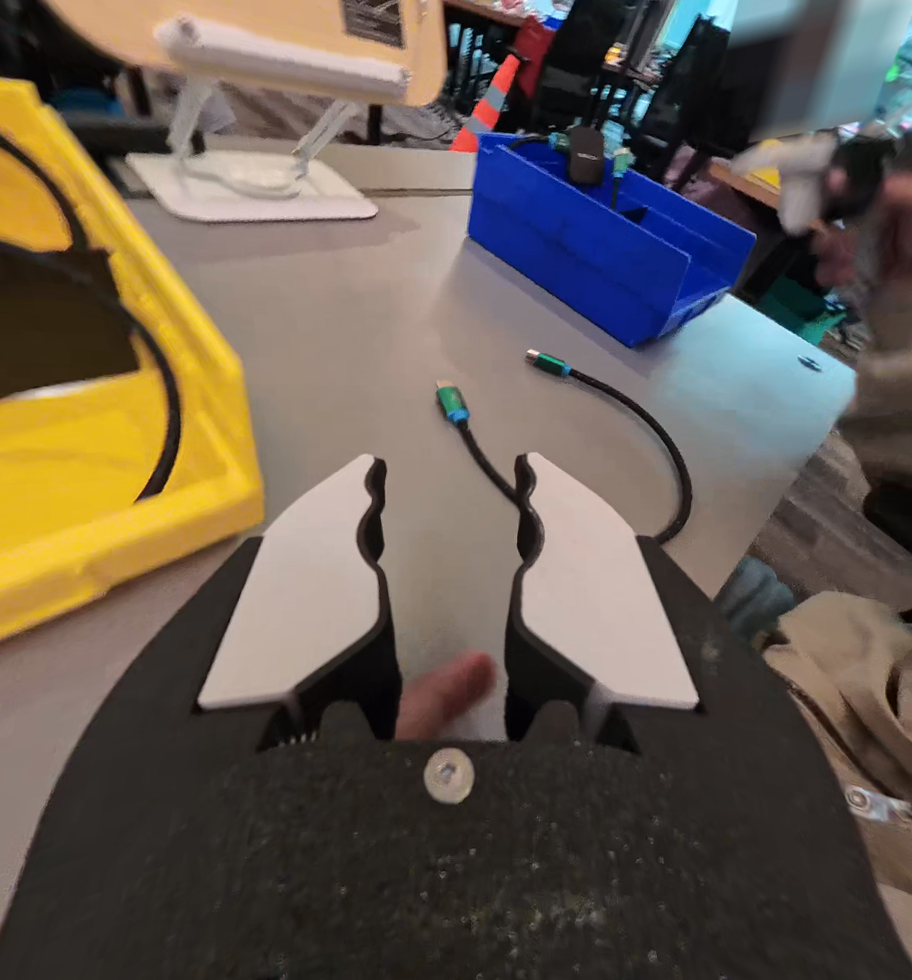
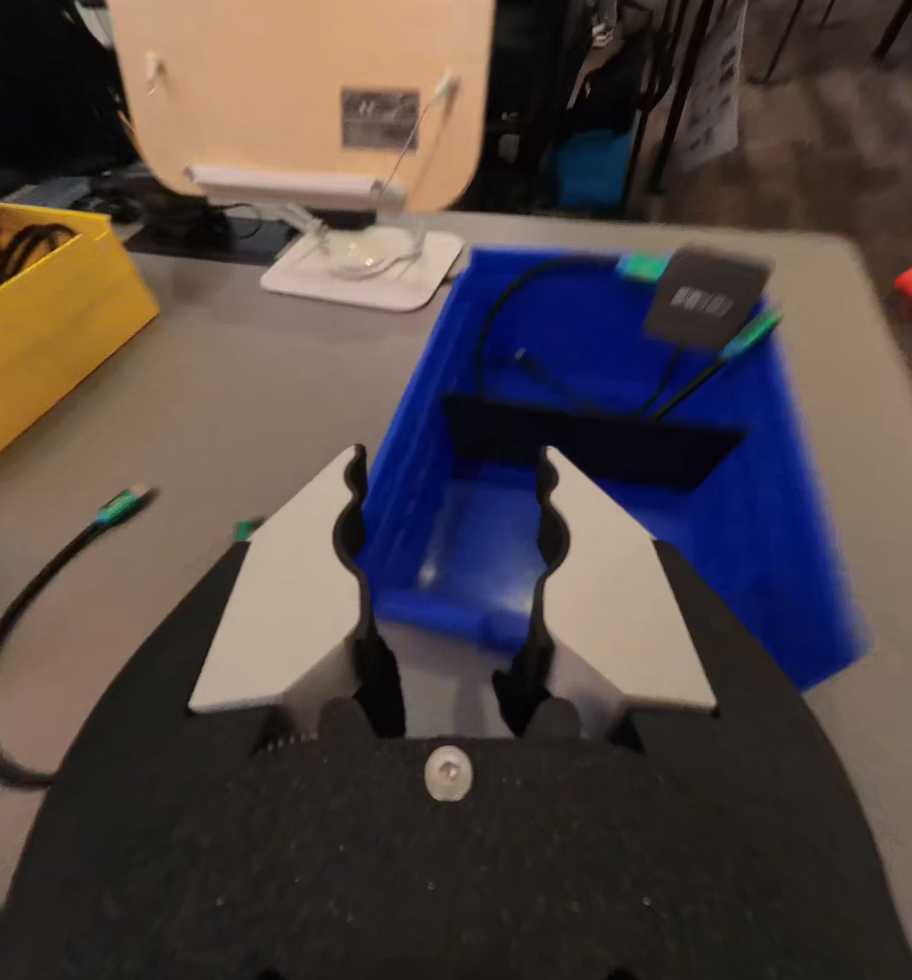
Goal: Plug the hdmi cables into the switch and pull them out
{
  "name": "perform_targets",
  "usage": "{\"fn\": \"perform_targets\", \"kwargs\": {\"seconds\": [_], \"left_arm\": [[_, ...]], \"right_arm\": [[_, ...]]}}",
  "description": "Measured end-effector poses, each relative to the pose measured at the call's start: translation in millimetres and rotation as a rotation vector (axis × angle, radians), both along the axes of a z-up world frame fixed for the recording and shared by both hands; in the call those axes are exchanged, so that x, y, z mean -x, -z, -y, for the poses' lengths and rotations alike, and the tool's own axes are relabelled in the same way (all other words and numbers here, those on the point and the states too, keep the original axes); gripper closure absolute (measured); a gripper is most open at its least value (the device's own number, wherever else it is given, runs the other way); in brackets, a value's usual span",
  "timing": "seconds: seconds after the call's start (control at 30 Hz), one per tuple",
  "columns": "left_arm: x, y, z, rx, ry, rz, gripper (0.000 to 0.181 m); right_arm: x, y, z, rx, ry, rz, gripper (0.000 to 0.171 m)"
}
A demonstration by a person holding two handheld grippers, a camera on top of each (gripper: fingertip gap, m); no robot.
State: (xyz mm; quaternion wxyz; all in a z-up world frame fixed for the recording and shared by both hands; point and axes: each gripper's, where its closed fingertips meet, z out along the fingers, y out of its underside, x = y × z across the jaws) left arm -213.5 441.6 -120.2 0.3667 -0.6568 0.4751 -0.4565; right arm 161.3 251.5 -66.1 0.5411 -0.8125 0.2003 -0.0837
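Two loose HDMI plugs with green shells lie on the grey table, one near [image 1: 449, 401] and one farther right [image 1: 546, 362], joined to black braided cable [image 1: 676, 477]. My left gripper [image 1: 448, 465] is open and empty just short of the near plug. The dark switch [image 2: 708, 297] leans on the far rim of a blue bin [image 2: 793, 530], with a green plug in its left side [image 2: 642, 268] and one in its lower right [image 2: 751, 334]. My right gripper [image 2: 451, 457] is open and empty over the bin's near end. The switch also shows in the left wrist view [image 1: 585, 154].
A yellow bin [image 1: 141, 403] holding black cables stands at the left. A white stand [image 1: 252, 180] sits at the table's back. A black divider [image 2: 592, 445] crosses the blue bin. The loose plug [image 2: 119, 509] lies left of my right gripper. A person's arm [image 1: 889, 297] is at the right table edge. Left tips to right tips: about 45 cm.
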Motion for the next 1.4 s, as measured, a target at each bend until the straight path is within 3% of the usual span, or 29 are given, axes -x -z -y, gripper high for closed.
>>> {"fn": "perform_targets", "kwargs": {"seconds": [0.17,0.5,0.63,0.77,0.93,1.07,1.27,1.4], "left_arm": [[30.3,20.2,-28.6,-0.002,-0.172,0.008,0.136],[23.2,32.2,-42.1,-0.013,-0.168,-0.060,0.134],[22.7,23.9,-61.8,-0.031,-0.248,-0.078,0.133],[16.7,3.0,-118.0,-0.117,-0.255,-0.231,0.129],[-16.7,-18.8,-224.5,-0.130,-0.259,-0.440,0.124],[-38.5,-10.6,-304.0,-0.127,-0.337,-0.605,0.133],[-59.4,31.4,-343.6,0.017,-0.362,-0.741,0.130],[-66.8,39.6,-349.6,0.113,-0.380,-0.675,0.138]], "right_arm": [[94.5,60.4,8.5,-0.189,-0.011,-0.100,0.107],[98.5,70.7,0.3,-0.172,-0.070,-0.020,0.111],[101.4,80.2,-4.4,-0.134,-0.093,-0.031,0.112],[107.2,81.7,-9.8,-0.135,-0.129,-0.051,0.112],[113.3,85.9,-17.2,-0.131,-0.179,-0.079,0.112],[117.9,87.5,-17.6,-0.140,-0.203,-0.123,0.112],[132.2,80.4,-12.3,-0.184,-0.295,-0.151,0.115],[138.4,73.7,-8.5,-0.224,-0.345,-0.172,0.117]]}}
